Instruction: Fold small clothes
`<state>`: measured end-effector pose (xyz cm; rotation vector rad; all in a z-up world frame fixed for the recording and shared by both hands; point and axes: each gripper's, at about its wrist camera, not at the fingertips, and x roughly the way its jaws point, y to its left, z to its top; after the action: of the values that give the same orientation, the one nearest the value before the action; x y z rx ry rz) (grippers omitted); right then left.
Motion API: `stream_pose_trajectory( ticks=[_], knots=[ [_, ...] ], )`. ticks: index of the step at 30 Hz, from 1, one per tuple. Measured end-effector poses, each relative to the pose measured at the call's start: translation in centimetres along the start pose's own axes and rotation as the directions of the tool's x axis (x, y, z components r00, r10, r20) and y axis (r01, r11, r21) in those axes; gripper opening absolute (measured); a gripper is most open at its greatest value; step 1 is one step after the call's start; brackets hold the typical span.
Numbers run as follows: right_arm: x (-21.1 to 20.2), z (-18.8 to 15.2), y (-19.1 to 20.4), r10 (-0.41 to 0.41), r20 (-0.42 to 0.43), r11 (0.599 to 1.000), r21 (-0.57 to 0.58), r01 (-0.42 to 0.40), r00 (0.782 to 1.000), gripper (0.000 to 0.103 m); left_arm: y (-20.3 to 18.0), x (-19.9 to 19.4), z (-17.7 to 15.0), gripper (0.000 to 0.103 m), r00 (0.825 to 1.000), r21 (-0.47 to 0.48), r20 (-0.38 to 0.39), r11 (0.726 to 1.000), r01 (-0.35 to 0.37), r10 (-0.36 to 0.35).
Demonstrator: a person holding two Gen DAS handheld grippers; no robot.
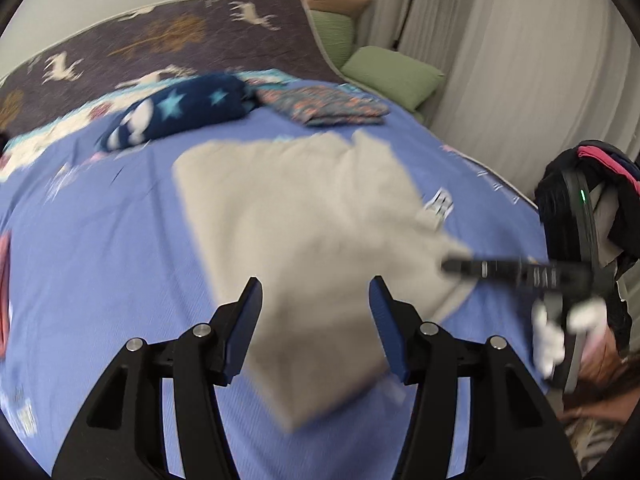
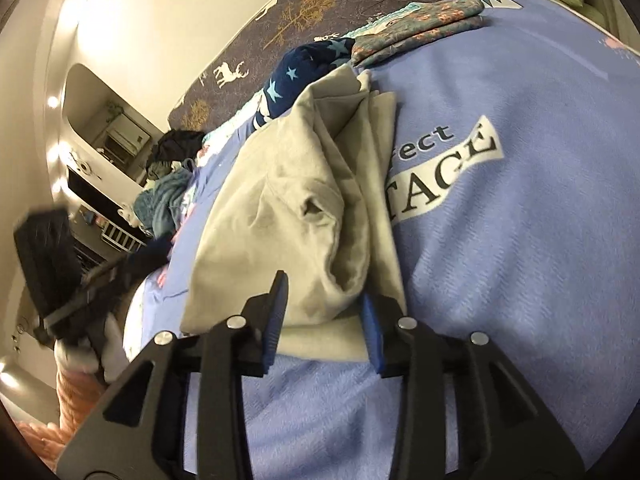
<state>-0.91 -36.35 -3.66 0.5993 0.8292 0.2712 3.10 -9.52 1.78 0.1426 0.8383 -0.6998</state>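
A beige small garment point(image 1: 304, 216) lies spread on the blue blanket point(image 1: 104, 248). My left gripper point(image 1: 316, 292) is open just above its near part, with the cloth showing between the fingers. My right gripper point(image 1: 452, 266) reaches in from the right at the garment's right corner. In the right wrist view the right gripper point(image 2: 324, 292) is open, its fingers either side of a bunched fold of the beige garment point(image 2: 288, 200), low on the blanket point(image 2: 520, 220).
A navy star-print garment point(image 1: 180, 112) and a folded floral one point(image 1: 320, 104) lie at the back. Green pillows point(image 1: 392, 76) sit far right. A pile of dark and teal clothes point(image 2: 168, 176) lies at the bed's left.
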Motion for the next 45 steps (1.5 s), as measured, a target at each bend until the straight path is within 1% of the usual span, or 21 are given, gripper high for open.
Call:
stream_pose_trajectory(
  ticks=[1,4,6,9,11,12,15,17,18,20,21,25,29,30,31,32,36,38,40,42,45],
  knots=[
    [0.1,0.1,0.0,-0.003,0.0,1.0,0.004,0.003,1.0,0.035,0.4,-0.5,-1.0,0.056,1.0,-0.016,-0.003,1.0,-0.008,0.008],
    [0.7,0.6,0.0,-0.024,0.007,0.999,0.024,0.024,1.0,0.005,1.3,-1.6,-2.7,0.057,1.0,-0.044,0.007,0.999,-0.029,0.03],
    [0.0,0.9,0.4,-0.01,0.038,0.999,0.036,0.008,0.999,0.005,1.9,-2.1,-3.5,0.057,0.999,-0.066,0.017,0.997,-0.028,0.029],
    [-3.4,0.5,2.7,0.045,0.117,0.999,-0.024,-0.043,0.992,0.004,2.4,-2.6,-4.6,0.057,0.999,-0.085,0.024,0.996,-0.03,0.032],
    [-4.7,0.0,3.4,-0.01,0.133,0.998,-0.061,0.018,0.991,0.005,2.8,-2.4,-5.0,0.057,0.999,-0.095,0.026,0.995,-0.019,0.021],
    [-4.5,-0.1,3.0,-0.05,0.125,0.996,-0.062,0.058,0.991,0.005,3.0,-2.2,-5.1,0.057,1.0,-0.099,0.025,0.995,-0.012,0.015],
    [-1.8,-0.9,-0.5,-0.144,-0.008,0.989,0.023,0.144,0.989,0.013,3.4,-1.2,-5.5,0.057,1.0,-0.117,0.008,0.993,-0.003,0.004],
    [-1.9,-1.5,-1.7,-0.114,-0.002,0.991,0.064,0.114,0.993,0.012,3.5,-0.7,-5.7,0.057,1.0,-0.124,-0.007,0.992,-0.006,0.005],
    [-2.3,-1.6,-1.5,-0.117,0.009,0.992,0.055,0.116,0.993,0.015,3.4,-0.6,-5.8,0.057,1.0,-0.123,-0.011,0.992,-0.003,0.002],
    [-3.6,-1.5,-0.6,-0.156,0.064,0.988,0.019,0.155,0.986,0.037,3.4,-0.5,-5.9,0.057,1.0,-0.121,-0.011,0.993,0.006,-0.007],
    [-4.2,-1.2,-0.1,-0.179,0.098,0.984,-0.002,0.18,0.979,0.038,3.4,-0.5,-5.9,0.057,1.0,-0.121,-0.009,0.993,0.008,-0.009],
    [-4.7,-0.4,1.3,-0.139,0.131,0.987,-0.061,0.148,0.982,0.034,3.5,-0.1,-5.5,0.057,1.0,-0.133,0.006,0.991,0.019,-0.019],
    [-2.8,-0.2,2.0,-0.05,0.085,0.991,-0.115,0.06,0.995,0.032,4.0,1.7,-6.0,0.057,0.999,-0.165,-0.047,0.986,-0.004,-0.004],
    [-1.6,-0.2,2.0,-0.097,0.06,0.987,-0.126,0.104,0.993,0.03,4.0,1.9,-6.1,0.058,0.999,-0.169,-0.045,0.986,-0.001,-0.006],
    [-0.1,-0.2,1.4,-0.189,0.027,0.974,-0.126,0.191,0.982,0.013,4.0,1.8,-6.2,0.058,0.999,-0.17,-0.04,0.985,0.002,-0.009],
    [0.5,-0.3,0.9,-0.229,0.024,0.966,-0.119,0.23,0.973,0.004,4.0,1.6,-6.1,0.058,0.999,-0.17,-0.038,0.985,-0.003,-0.004],
    [-0.6,0.1,1.1,-0.203,0.051,0.972,-0.114,0.207,0.978,0.006,4.1,0.9,-5.8,0.058,1.0,-0.192,-0.016,0.981,-0.009,0.006],
    [-1.3,0.5,2.0,-0.205,0.085,0.964,-0.154,0.217,0.975,0.014,4.0,0.1,-5.2,0.053,1.0,-0.185,0.029,0.983,0.007,-0.002],
    [-1.8,1.0,3.1,-0.19,0.125,0.956,-0.204,0.213,0.974,0.02,3.6,-0.6,-4.5,0.034,0.997,-0.17,0.079,0.985,0.031,-0.018],
    [-2.3,1.1,3.8,-0.161,0.146,0.953,-0.234,0.193,0.976,0.021,3.2,-0.7,-3.5,0.027,0.993,-0.167,0.11,0.984,0.059,-0.041],
    [-1.7,1.7,4.1,-0.134,0.146,0.954,-0.248,0.167,0.98,0.026,2.5,0.7,-2.5,0.025,0.994,-0.144,0.093,0.987,0.073,-0.06]
  ],
)
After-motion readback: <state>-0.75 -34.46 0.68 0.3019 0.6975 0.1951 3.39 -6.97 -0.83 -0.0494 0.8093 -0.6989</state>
